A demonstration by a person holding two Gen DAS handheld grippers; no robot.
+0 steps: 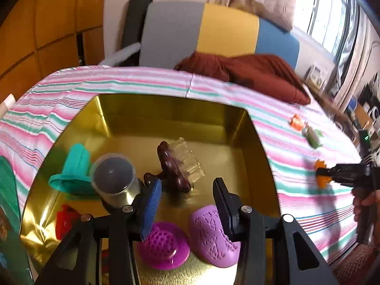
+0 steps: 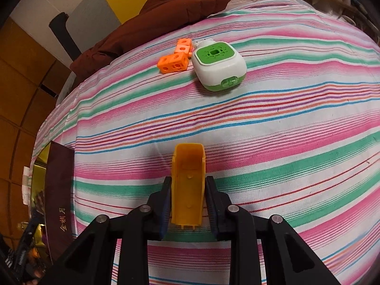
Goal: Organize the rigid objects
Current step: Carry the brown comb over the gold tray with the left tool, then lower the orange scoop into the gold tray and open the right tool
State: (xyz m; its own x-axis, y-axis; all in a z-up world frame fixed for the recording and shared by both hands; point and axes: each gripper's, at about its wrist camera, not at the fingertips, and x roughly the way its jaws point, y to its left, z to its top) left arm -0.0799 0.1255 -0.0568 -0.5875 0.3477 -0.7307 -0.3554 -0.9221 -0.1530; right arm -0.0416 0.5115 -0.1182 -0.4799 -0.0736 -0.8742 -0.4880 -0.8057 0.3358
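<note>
My left gripper [image 1: 187, 190] is open and empty above a gold tin box [image 1: 166, 114]. The box holds a teal piece [image 1: 76, 166], a clear jar [image 1: 114, 178], a brown and clear hair clip [image 1: 178, 166], a red piece [image 1: 65, 220], a magenta disc [image 1: 163, 244] and a purple shell [image 1: 213, 235]. My right gripper [image 2: 188, 185] is shut on a yellow-orange plastic piece [image 2: 188, 187] just above the striped cloth [image 2: 285, 130]; it also shows in the left wrist view [image 1: 323, 173]. Orange blocks [image 2: 177, 55] and a green-and-white device [image 2: 218, 67] lie further off.
A dark red blanket [image 1: 249, 71] lies at the far side of the cloth, before a grey, yellow and blue panel [image 1: 213, 30]. The tin's dark lid [image 2: 59, 190] stands at the left edge of the right wrist view. Wooden panels are to the left.
</note>
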